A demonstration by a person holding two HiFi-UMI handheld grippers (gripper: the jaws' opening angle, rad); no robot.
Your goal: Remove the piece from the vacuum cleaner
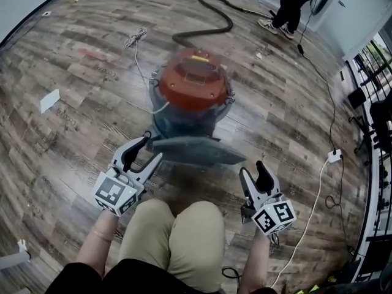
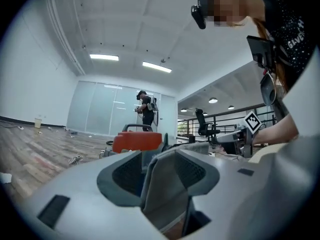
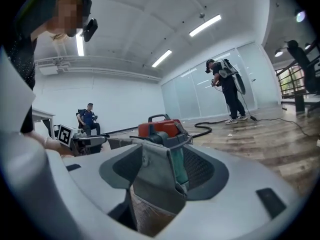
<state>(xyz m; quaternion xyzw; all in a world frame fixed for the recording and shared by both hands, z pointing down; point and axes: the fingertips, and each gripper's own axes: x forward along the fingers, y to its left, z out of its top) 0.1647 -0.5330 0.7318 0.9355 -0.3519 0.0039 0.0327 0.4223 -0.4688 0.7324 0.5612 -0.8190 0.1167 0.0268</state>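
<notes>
A vacuum cleaner [image 1: 193,81] with a red top and a grey-blue body stands on the wood floor in front of my knees. A flat grey piece [image 1: 196,150] juts from its near side. My left gripper [image 1: 142,153] is at the piece's left corner and my right gripper [image 1: 254,176] is just off its right corner. In the left gripper view the grey piece [image 2: 167,184] stands between the spread jaws of the left gripper [image 2: 160,176], with dark pad showing on both sides. The right gripper [image 3: 162,176] likewise straddles the piece [image 3: 155,179] without pressing it.
A black hose [image 1: 211,17] runs from the vacuum toward a person [image 1: 288,5] standing at the far side. A white cable [image 1: 309,219] and plug block [image 1: 334,156] lie to the right, a loose cord [image 1: 135,38] and a paper scrap [image 1: 49,100] to the left.
</notes>
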